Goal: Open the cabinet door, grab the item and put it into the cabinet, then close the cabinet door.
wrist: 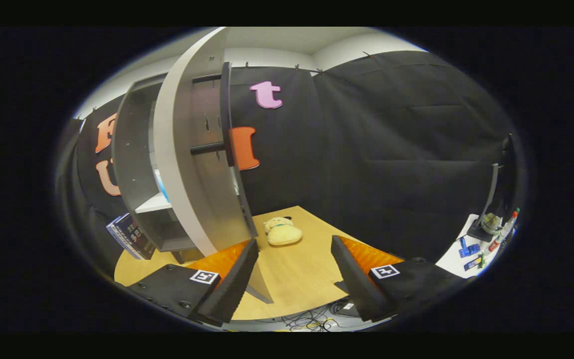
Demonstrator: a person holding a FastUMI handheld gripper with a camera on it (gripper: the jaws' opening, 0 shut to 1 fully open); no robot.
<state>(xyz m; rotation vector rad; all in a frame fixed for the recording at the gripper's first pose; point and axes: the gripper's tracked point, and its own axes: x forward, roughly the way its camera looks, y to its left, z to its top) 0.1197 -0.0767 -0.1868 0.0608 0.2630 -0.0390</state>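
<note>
On the bench (297, 279), near its far edge and just beside the open cabinet door (187, 164), lies the soft toy (283, 232), a little beyond the fingers of the hand-held gripper (294, 271), which are spread wide and hold nothing. With the cabinet (142, 169) already open, the grab seems next: it should go straight ahead, low over the bench, centre the toy between the fingers, and squeeze its plump middle gently, clear of the door's lower edge.
</note>
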